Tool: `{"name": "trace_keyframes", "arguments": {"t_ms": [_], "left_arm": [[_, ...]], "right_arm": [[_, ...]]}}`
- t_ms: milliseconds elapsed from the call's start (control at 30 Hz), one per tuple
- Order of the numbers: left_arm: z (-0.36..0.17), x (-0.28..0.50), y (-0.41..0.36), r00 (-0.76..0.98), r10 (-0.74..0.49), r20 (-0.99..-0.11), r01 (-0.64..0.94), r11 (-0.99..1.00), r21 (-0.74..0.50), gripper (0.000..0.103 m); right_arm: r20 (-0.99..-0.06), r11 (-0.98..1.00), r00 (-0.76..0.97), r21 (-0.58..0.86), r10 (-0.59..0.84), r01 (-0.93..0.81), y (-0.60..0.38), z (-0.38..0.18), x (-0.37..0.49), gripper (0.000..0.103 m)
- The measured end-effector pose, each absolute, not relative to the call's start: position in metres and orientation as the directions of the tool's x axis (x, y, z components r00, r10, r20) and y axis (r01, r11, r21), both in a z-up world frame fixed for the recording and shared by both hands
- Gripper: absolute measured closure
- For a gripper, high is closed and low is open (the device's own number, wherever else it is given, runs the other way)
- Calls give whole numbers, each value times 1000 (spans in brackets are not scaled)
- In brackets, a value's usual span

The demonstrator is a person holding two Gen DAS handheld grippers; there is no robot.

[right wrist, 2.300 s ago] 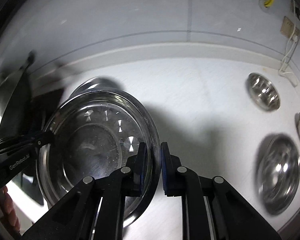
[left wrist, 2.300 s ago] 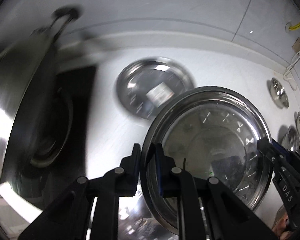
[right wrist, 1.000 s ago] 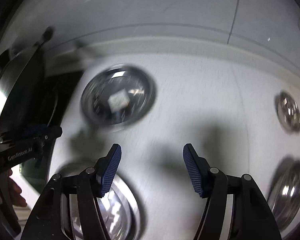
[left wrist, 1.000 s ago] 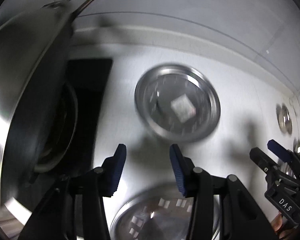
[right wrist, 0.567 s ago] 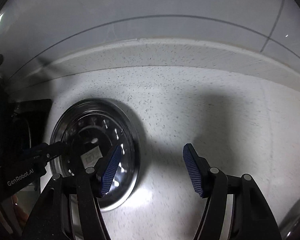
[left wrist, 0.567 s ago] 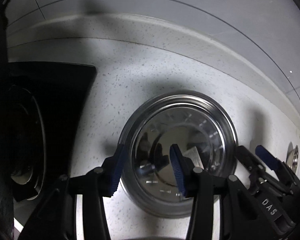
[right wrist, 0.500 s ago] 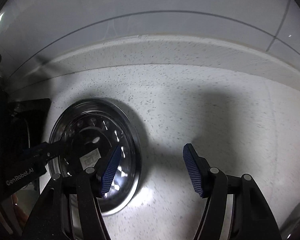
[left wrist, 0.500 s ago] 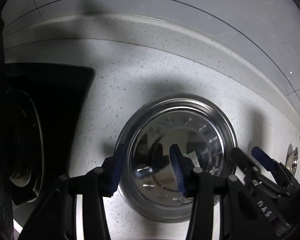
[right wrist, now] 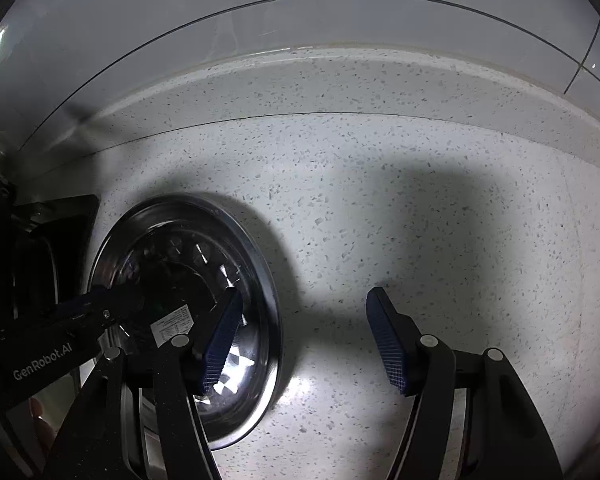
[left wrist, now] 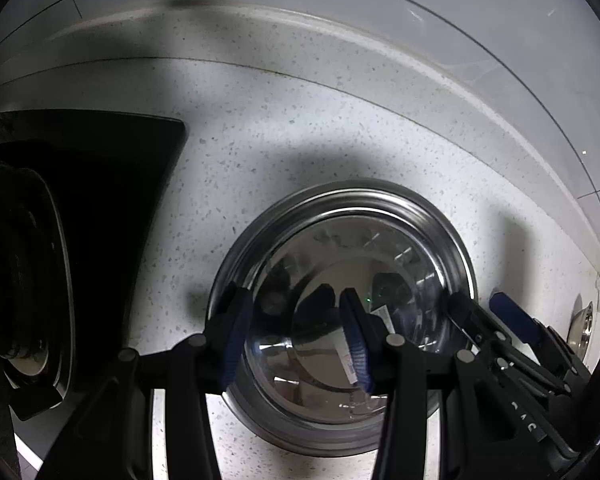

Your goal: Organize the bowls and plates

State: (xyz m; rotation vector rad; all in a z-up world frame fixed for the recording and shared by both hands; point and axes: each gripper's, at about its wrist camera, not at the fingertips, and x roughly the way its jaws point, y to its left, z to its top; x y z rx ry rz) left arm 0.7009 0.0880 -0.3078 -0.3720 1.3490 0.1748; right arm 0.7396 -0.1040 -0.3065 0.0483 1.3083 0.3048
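1. Both claws are open and empty right now. Our left claw [left wrist: 296, 340] straddles the left rim of the plate [left wrist: 384, 216], one pad outside it, one over the inside. Our right claw [right wrist: 304, 340] does the same on the right rim, with its left pad over the dish and its right pad over bare counter [right wrist: 380, 200].

2. The plate itself sits flat on the counter, just right of the black stove [left wrist: 112, 184], with a label [right wrist: 172, 326] stuck inside it.

3. Step in hand, as we read it: lining up a two-handed pinch on the opposite rims, not gripped yet.

4. Next move probably calls for dropping a touch lower so each rim sits properly between the pads, then closing both sides together. The rim looks thin and shiny, so we'd guess it slips if one side bites first.

5. Room to move: the stove edge crowds the left side and the raised backsplash [left wrist: 340, 40] runs behind. Off to the right the counter is open, apart from a small bowl [left wrist: 582, 326] well away near the edge of view. That's the easy way out.
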Motion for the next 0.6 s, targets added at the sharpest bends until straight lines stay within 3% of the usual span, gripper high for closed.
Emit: {"name": "trace_keyframes", "arguments": {"t_ms": [600], "left_arm": [[-299,694,103,218,-125,-968,-346,917,-197,59]], "right_arm": [[-942,960,226,208,248,-186,-98,-306,735,44]]}}
